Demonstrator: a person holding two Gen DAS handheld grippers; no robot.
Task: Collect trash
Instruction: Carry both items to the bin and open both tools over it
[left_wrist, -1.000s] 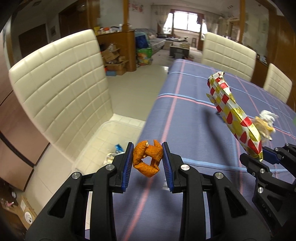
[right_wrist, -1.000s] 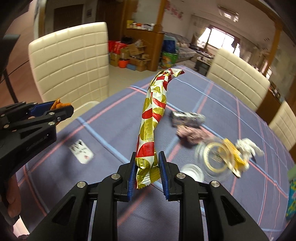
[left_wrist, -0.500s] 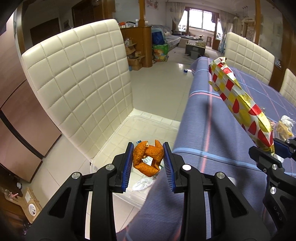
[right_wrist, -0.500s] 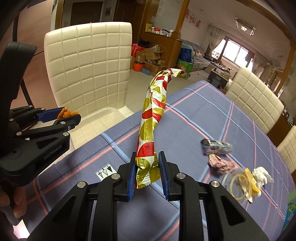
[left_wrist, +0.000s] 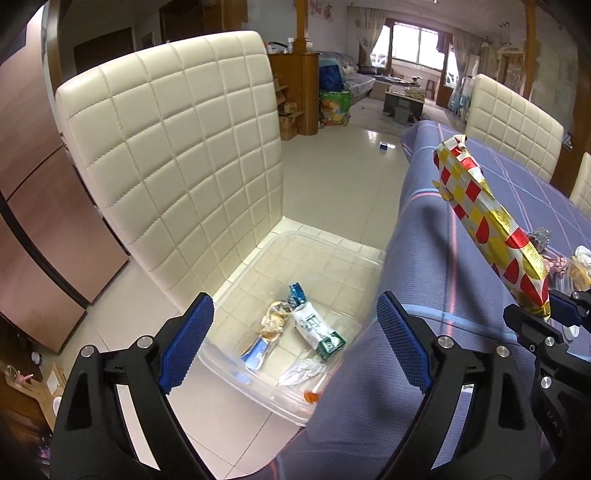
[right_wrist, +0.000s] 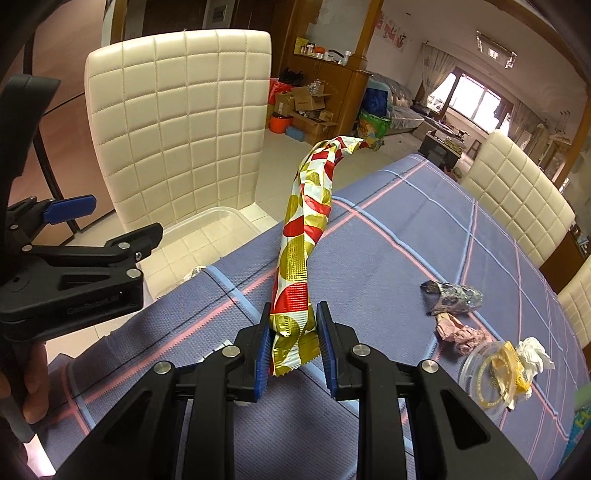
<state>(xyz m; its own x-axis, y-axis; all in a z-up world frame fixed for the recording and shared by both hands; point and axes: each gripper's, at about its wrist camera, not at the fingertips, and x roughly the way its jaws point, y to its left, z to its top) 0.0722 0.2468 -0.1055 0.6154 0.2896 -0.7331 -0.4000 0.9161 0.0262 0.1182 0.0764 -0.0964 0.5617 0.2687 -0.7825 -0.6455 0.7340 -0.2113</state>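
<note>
The long wrapper (right_wrist: 301, 236), gold, red and white foil, stands up between the right gripper (right_wrist: 291, 354) pads, which are clamped on its lower end; its crumpled top curls toward one o'clock in the right wrist view. In the left wrist view the same wrapper (left_wrist: 491, 225) slants from three o'clock up toward one o'clock, above the blue cloth-covered table (left_wrist: 436, 258).

The left gripper (left_wrist: 295, 339) hangs with its jaws spread wide and nothing between them, over a clear plastic bin (left_wrist: 332, 240) that sits on the seat of a cream quilted chair (left_wrist: 177, 155). Inside the bin lie a white and green packet (left_wrist: 317, 328), a crumpled tan wrapper (left_wrist: 275, 317), a blue and white sachet (left_wrist: 258, 352), a white scrap (left_wrist: 301, 373) and, at the near edge toward six o'clock, a small orange piece (left_wrist: 311, 396) partly hidden by the tablecloth's edge.

In the right wrist view the left gripper (right_wrist: 122, 225) shows at nine o'clock, with the bin (right_wrist: 218, 218) just beyond it and the chair (right_wrist: 177, 122) behind. On the table (right_wrist: 388, 229) toward three o'clock lie a silvery crumpled wrapper (right_wrist: 452, 297), a pink crumpled paper (right_wrist: 461, 334) touching it, and nearer four o'clock a clear round lid (right_wrist: 487, 373) with a yellow wrapper (right_wrist: 517, 369) and a white tissue (right_wrist: 533, 352) on it. Another cream chair (right_wrist: 517, 218) stands at the table's far side.
</note>
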